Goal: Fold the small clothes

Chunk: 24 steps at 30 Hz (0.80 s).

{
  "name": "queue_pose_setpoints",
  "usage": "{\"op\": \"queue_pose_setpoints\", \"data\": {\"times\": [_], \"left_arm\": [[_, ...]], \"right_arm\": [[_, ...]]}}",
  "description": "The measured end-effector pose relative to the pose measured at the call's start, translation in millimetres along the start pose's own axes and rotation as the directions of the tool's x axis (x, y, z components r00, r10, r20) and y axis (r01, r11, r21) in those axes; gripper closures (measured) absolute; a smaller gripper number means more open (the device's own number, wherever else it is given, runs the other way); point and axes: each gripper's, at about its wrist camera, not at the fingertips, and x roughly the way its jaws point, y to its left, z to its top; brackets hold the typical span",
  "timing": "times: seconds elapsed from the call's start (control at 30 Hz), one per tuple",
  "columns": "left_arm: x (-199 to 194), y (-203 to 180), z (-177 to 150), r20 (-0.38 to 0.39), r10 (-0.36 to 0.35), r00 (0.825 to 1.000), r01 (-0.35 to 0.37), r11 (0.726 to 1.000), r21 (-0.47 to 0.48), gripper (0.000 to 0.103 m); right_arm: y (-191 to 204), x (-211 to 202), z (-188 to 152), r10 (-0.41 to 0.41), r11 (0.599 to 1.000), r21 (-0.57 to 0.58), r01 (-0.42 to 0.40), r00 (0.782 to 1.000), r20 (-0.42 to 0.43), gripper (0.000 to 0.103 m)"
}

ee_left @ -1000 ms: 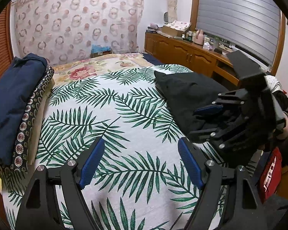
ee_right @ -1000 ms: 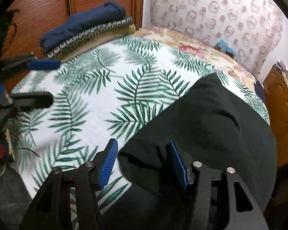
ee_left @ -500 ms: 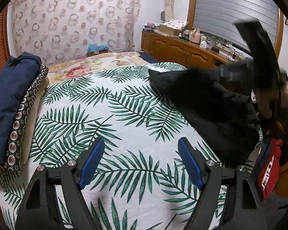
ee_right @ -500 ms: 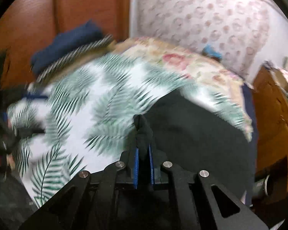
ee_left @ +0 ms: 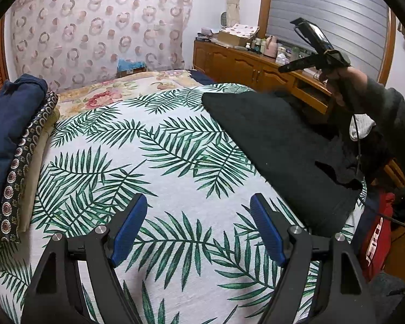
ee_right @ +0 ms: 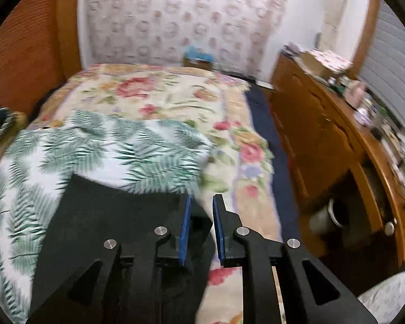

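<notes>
A black garment (ee_left: 278, 140) lies folded on the right side of the palm-leaf bedspread (ee_left: 148, 162); it also shows in the right wrist view (ee_right: 116, 221). My left gripper (ee_left: 198, 226) is open and empty above the bedspread, left of the garment. My right gripper (ee_right: 201, 226) is raised above the garment's far right edge, its blue pads a narrow gap apart with nothing between them. In the left wrist view the right gripper (ee_left: 310, 51) is held high over the bed's right side.
A stack of folded navy and patterned cloth (ee_left: 10, 140) lies at the bed's left edge. A wooden cabinet (ee_left: 256, 67) with clutter runs along the right wall. A floral quilt (ee_right: 154, 97) covers the far bed. A red bag (ee_left: 375, 243) sits low right.
My right gripper has let go of the black garment's corner, opened slightly and lifted up and to the right. The garment now lies flat and folded. My left gripper has stayed put.
</notes>
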Motion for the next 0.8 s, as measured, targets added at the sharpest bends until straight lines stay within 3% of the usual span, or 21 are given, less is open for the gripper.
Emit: {"op": "queue_pose_setpoints", "data": {"times": [0.13,0.5,0.67,0.8], "left_arm": [[3,-8,1,-0.005,-0.014,1.000,0.014,1.000,0.015,0.024],[16,-33,0,-0.025,-0.054,0.998,0.055,0.997,0.047,0.024],[20,-42,-2,-0.036,-0.068,0.997,0.070,0.996,0.054,0.024],[19,-45,-5,-0.040,-0.073,0.997,0.075,0.996,0.057,0.024]], "right_arm": [[-1,-20,-18,0.008,1.000,0.015,-0.009,0.999,0.031,0.071],[66,-123,-128,0.210,0.973,-0.117,-0.197,0.972,0.109,0.069],[103,-121,-174,0.282,0.944,-0.190,-0.271,0.959,0.034,0.069],[116,-104,-189,0.241,0.946,-0.223,-0.236,0.971,-0.005,0.069]]}}
